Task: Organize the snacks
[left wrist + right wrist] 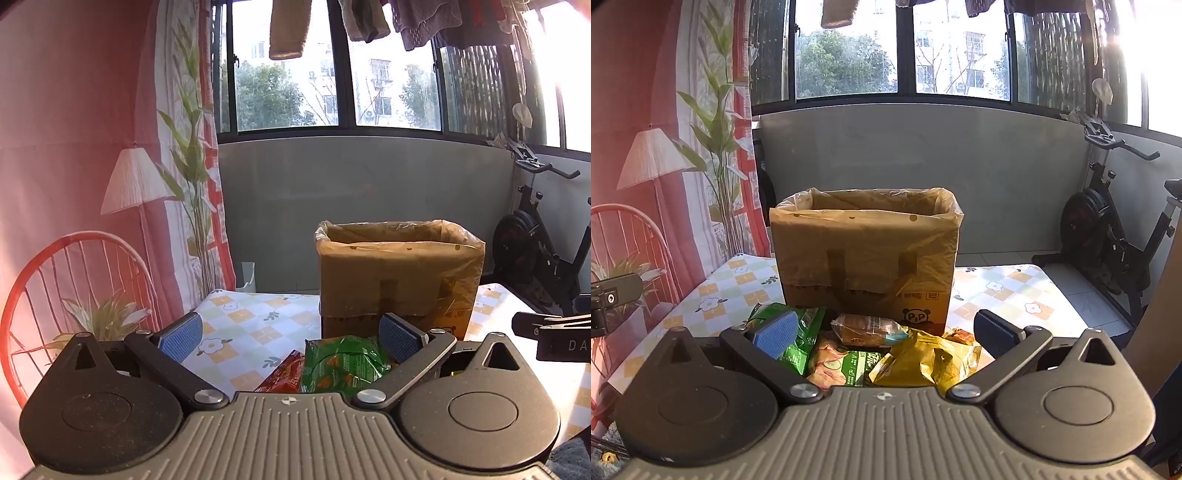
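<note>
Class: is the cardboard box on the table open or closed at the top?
Open: the cardboard box shows an uncovered top, with a plastic liner folded over its rim.

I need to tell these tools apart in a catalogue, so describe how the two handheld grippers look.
Both look alike. The left gripper and right gripper each have a grey ribbed body, two round black discs with triangular cut-outs, black angled arms on silver pivot screws, and black fingers faced with textured blue pads. A small crosshair mark sits at the body's front edge. No cables, hands or sleeves show.
</note>
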Available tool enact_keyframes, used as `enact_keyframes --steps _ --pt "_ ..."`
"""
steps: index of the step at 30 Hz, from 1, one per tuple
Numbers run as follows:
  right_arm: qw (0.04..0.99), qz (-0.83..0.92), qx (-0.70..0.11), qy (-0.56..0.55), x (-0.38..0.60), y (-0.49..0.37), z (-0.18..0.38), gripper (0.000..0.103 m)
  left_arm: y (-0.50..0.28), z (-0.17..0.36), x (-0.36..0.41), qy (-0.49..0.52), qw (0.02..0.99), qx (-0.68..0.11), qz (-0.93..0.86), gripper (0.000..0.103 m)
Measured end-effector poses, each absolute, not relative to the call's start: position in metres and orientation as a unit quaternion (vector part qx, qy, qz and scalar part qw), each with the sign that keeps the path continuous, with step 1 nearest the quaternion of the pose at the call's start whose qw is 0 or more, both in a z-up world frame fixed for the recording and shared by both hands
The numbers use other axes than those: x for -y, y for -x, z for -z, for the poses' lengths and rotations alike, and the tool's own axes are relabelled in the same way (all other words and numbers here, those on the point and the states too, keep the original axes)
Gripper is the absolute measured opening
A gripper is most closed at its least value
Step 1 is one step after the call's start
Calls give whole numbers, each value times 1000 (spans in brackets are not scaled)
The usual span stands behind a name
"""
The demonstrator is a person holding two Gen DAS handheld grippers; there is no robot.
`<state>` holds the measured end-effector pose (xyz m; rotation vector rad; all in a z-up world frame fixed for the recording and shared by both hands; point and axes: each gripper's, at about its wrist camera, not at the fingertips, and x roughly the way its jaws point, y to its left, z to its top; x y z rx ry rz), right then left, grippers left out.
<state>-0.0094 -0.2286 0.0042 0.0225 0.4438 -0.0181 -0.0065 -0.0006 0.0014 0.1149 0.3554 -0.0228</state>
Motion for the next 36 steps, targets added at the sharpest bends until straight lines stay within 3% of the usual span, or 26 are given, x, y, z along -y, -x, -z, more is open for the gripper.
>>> enact_keyframes --steps 36 --pt "976 10 -217 -13 229 11 -4 103 7 4 -4 -35 984 -171 22 103"
